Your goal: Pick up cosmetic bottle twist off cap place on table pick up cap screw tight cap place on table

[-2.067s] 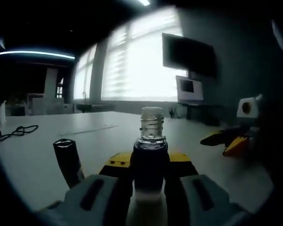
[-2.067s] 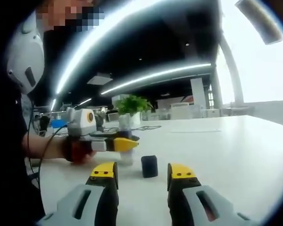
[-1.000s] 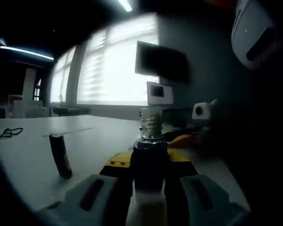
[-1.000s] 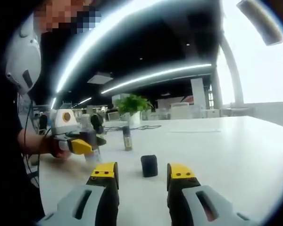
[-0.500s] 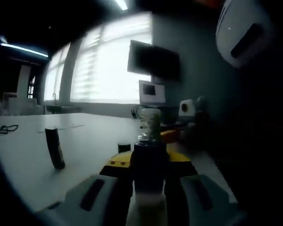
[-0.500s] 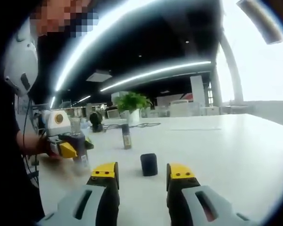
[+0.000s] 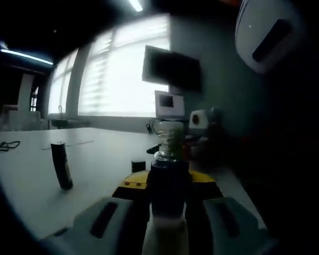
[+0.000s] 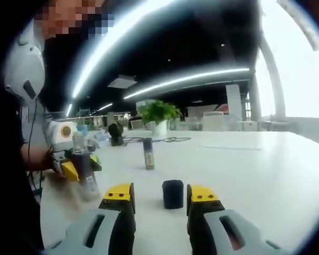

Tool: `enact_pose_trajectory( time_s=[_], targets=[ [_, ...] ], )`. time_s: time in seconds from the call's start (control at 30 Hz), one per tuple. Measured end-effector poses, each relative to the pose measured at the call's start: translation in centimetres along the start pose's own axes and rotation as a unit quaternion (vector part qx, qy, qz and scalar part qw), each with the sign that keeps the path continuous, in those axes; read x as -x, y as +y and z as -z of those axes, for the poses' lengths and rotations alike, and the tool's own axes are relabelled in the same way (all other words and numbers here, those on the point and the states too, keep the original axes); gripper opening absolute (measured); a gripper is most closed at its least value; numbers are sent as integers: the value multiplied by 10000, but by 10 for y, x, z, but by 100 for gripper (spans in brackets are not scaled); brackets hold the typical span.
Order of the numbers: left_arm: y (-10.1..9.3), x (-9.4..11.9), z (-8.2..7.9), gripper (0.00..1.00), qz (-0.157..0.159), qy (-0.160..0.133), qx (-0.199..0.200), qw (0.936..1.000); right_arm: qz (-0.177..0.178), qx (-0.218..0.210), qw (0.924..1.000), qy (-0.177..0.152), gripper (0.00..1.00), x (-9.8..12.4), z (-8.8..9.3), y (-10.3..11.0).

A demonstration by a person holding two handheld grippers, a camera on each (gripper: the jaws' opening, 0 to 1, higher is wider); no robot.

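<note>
My left gripper (image 7: 169, 181) is shut on the dark cosmetic bottle (image 7: 169, 159), whose bare threaded neck points up with no cap on it. In the right gripper view the same bottle (image 8: 83, 166) leans slightly in the left gripper (image 8: 69, 169), low over the table near the person's hand. The black cap (image 8: 173, 193) stands on the white table (image 8: 266, 170) just ahead of my right gripper (image 8: 160, 193), which is open with its jaws either side of it. From the left gripper view the cap (image 7: 139, 166) looks small and lies further off.
A slim dark tube (image 8: 147, 153) stands upright behind the cap, also (image 7: 61, 166) left of the bottle. A potted plant (image 8: 158, 116), a round black object (image 8: 115, 133) and cables (image 8: 167, 139) sit at the far side. The person's sleeve (image 8: 21, 69) fills the left.
The left gripper has carried the bottle away from the cap towards the person and lower. The right gripper has edged closer to the cap. The cap has come into the left gripper view.
</note>
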State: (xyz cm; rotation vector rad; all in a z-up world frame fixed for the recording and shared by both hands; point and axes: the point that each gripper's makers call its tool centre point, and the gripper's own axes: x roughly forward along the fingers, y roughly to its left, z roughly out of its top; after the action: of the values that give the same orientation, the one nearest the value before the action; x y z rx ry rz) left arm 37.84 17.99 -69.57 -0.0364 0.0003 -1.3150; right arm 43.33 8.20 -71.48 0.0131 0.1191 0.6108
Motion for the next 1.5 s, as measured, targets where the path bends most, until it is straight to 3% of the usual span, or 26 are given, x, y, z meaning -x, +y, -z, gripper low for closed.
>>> enact_pose_trajectory(
  time_s=[0.3, 0.5, 0.63, 0.97, 1.1, 1.23, 1.33, 1.5],
  targets=[
    [-1, 1, 1, 15, -11, -22, -46, 10000, -42, 112, 9998, 147, 30, -27, 5, -4],
    [0, 1, 1, 15, 2, -15, -19, 10000, 43, -72, 9993, 367, 23, -31, 12, -8],
    [0, 1, 1, 15, 1, -15, -43, 10000, 112, 200, 9981, 577, 13, -33, 21, -6],
    [-3, 0, -1, 15, 43, -21, -148, 9999, 48, 41, 9996, 289, 13, -28, 16, -4],
    [-2, 0, -3, 15, 3, -38, -153, 9999, -113, 140, 9997, 138, 13, -25, 1, 3],
    [-1, 1, -8, 15, -40, -114, -73, 9999, -654, 29, 9976, -237, 13, -20, -36, 21],
    [-1, 1, -13, 15, -52, -192, 1, 9998, -1267, 63, 9908, -469, 13, -14, -65, 44],
    [-2, 1, -12, 15, -23, -217, 13, 9998, -1981, -125, 9780, -643, 13, -7, -91, 68]
  ],
)
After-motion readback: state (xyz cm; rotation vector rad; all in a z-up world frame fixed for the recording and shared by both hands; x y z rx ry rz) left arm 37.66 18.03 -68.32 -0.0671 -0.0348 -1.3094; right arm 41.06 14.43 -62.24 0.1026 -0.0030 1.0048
